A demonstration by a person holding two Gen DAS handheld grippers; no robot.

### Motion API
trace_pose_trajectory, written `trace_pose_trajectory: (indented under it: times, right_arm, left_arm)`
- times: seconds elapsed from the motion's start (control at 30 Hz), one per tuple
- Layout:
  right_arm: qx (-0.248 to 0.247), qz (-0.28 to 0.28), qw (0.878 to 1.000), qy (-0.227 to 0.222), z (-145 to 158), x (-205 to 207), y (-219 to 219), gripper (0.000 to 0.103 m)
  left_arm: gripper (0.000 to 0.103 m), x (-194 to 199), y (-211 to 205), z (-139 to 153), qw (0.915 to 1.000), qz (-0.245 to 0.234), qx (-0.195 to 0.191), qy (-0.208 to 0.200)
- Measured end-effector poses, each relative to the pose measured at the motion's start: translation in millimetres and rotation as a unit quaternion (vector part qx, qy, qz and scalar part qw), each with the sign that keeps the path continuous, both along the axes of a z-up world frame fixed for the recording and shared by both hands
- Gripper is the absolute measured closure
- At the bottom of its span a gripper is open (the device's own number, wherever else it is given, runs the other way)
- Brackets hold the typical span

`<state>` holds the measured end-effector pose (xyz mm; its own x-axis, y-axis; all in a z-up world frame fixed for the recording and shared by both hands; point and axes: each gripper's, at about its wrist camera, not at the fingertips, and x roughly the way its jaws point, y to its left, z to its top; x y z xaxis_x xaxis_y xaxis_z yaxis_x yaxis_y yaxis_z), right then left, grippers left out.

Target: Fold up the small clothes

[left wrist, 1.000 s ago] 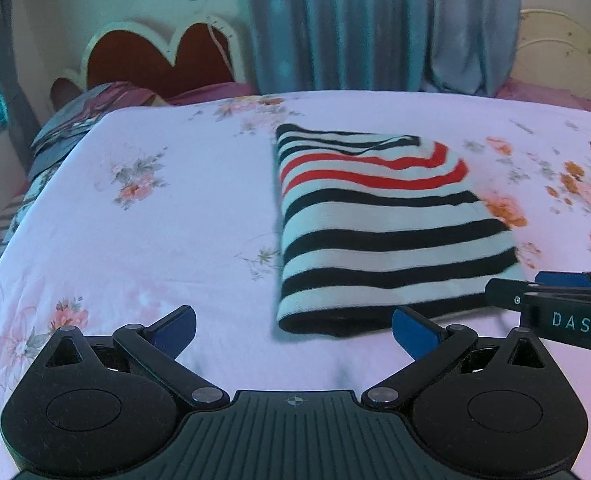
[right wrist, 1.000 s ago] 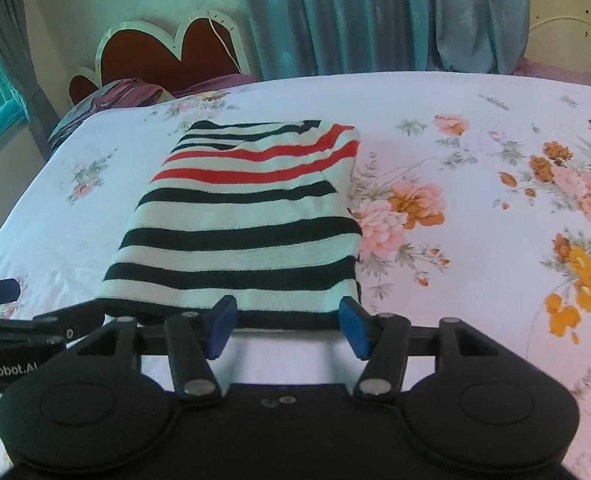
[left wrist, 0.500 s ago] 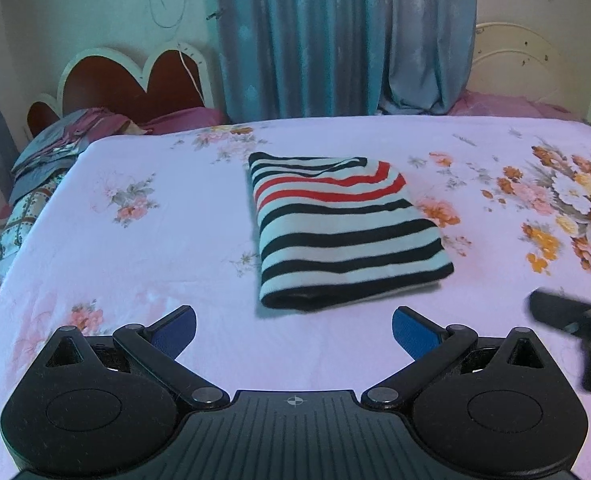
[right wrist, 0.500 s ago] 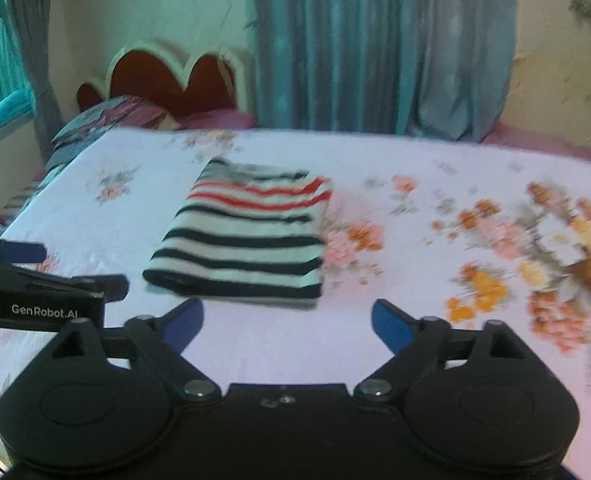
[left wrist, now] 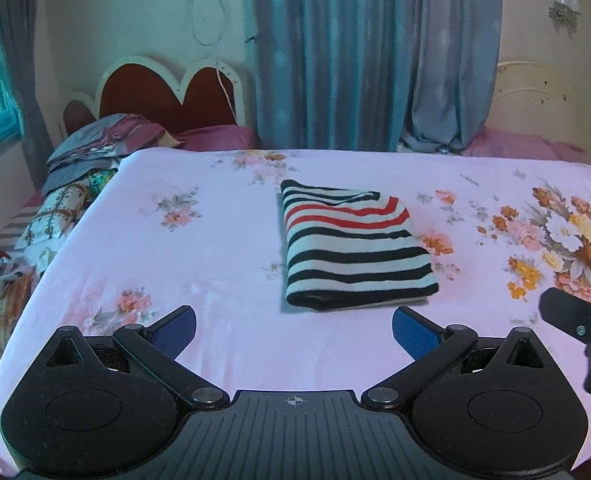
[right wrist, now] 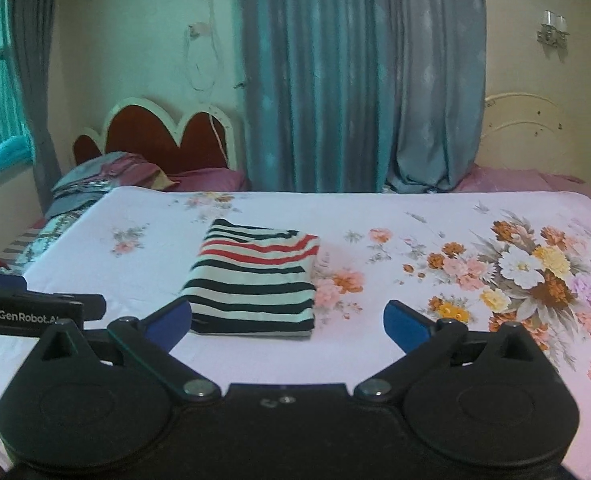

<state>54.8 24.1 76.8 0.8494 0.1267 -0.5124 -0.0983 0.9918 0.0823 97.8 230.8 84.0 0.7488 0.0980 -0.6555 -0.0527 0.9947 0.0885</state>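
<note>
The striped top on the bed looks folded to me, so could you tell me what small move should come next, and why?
Probably keep both grippers clear and turn toward the clothes pile at the bed's far left for another piece. The striped top lies as a neat folded rectangle on the floral sheet, and the left gripper and right gripper are open, empty and apart from it.

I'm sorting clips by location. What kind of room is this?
Most likely a home bedroom: a bed with a floral sheet, a scalloped headboard behind it, long curtains, and a folded striped top on the bed.
</note>
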Motion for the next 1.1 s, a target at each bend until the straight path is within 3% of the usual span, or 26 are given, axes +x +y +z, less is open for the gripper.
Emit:
trace_pose_trajectory:
  times: [0.63,1.1]
  right_arm:
    - [0.022,0.027,0.999,-0.028,12.5,-63.2,-33.8,0.001]
    - [0.023,0.027,0.999,-0.040,19.5,-85.7,-46.5,0.001]
  left_arm:
    - [0.000,-102.0,-50.9,12.6,0.9992,0.038,-0.009,-0.012]
    - [0.000,-126.6,-58.3,23.8,0.9983,0.047,-0.011,-0.032]
